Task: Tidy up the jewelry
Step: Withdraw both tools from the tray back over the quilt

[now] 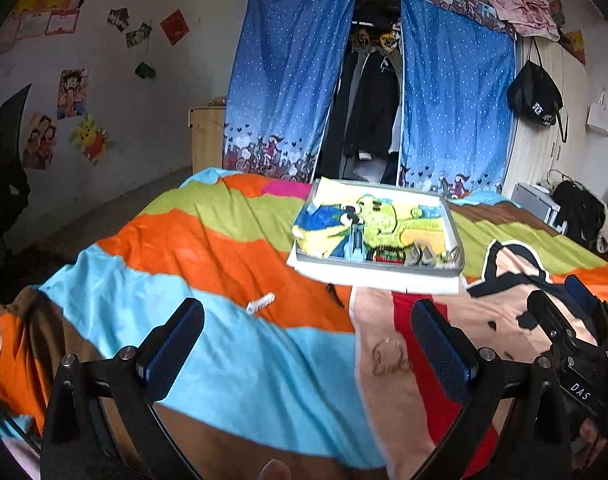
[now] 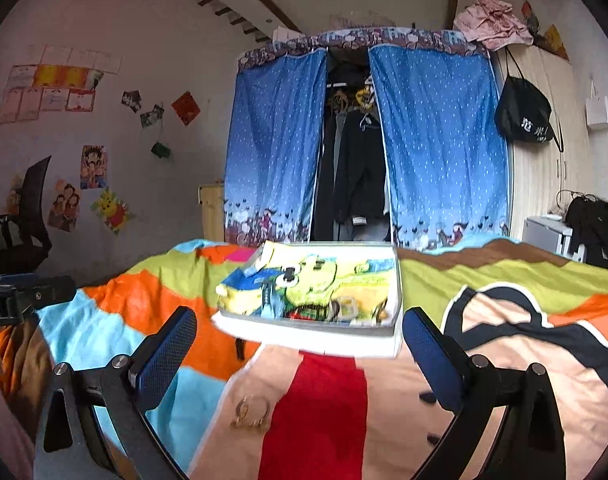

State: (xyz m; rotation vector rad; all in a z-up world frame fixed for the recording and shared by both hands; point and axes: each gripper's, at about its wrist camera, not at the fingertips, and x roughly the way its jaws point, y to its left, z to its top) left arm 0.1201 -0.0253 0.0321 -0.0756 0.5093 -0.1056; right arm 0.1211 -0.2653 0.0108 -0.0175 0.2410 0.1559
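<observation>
Both our tongs, left tongs [image 1: 308, 344] and right tongs [image 2: 299, 354], are spread apart over the bed [image 1: 223, 240]; bracelet [image 2: 251, 412] lies loose, tray [image 2: 316, 334] at 12 o'clock.

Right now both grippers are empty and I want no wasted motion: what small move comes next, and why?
Probably lower the right gripper onto the gold chain lying loose on the blanket. Both grippers are open, the chain sits between the right fingers, short of the tray, and the left gripper sees it further off-centre.
</observation>
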